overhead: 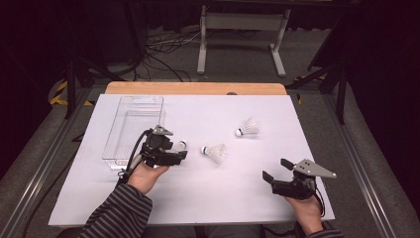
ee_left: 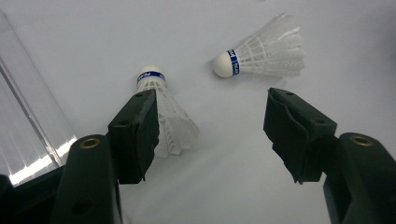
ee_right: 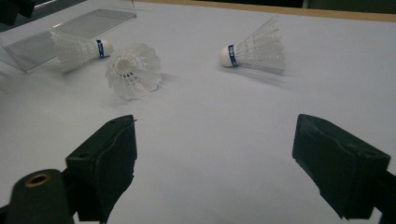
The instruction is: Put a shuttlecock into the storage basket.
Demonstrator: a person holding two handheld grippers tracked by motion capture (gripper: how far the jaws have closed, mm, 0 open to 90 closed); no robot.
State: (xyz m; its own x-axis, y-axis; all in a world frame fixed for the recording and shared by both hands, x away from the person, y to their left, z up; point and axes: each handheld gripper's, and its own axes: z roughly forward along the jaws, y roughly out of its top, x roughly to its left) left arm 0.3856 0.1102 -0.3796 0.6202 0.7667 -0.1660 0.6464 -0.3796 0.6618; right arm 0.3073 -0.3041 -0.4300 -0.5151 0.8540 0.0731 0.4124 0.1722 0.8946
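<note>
Overhead, the left gripper (overhead: 174, 152) sits beside a clear plastic tray (overhead: 130, 130) on a white table (overhead: 198, 198). A shuttlecock (overhead: 179, 146) lies at its tip, a second (overhead: 215, 152) toward three o'clock, a third (overhead: 247, 128) toward two o'clock. The left gripper view adds detail: jaws spread wide, the first shuttlecock's feather skirt resting against the inner face of one black padded jaw, its white cork banded blue. The right gripper (overhead: 278, 169), near the table's five o'clock corner, is wide open on bare table, its view showing the second shuttlecock's hollow, ribbed skirt end-on.
</note>
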